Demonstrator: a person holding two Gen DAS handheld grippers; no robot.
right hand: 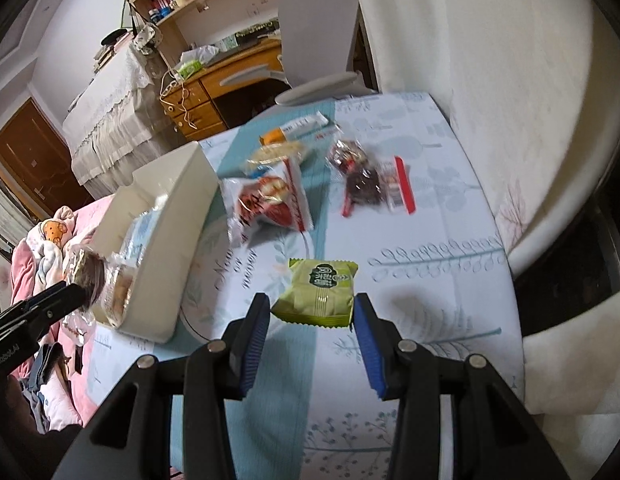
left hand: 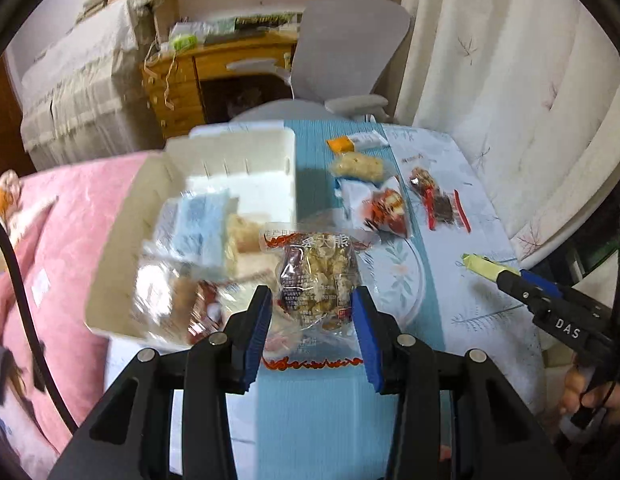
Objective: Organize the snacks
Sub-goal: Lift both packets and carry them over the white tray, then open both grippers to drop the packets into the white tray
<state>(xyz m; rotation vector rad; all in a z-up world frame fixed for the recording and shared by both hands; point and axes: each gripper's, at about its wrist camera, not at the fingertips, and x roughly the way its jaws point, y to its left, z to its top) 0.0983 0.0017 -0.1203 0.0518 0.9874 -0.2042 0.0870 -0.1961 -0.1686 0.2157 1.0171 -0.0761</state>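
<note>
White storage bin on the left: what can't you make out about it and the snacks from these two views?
- Contents of the white plastic bin: motion-blurred in the left wrist view; near wall hides most in the right wrist view.
- Clear nut-snack packet in the left tool: label unreadable; whether it hangs over the bin.
- Green wrapped cake in the right tool: lettering too small.

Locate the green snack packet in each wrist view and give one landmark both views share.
Left wrist view: the green snack packet sits at the right edge, seen end-on, gripped at the tip of the right claw.
Right wrist view: the packet is centre frame, between the blue pads.
Shared landmark: the white bin, on the table's left side.
</note>
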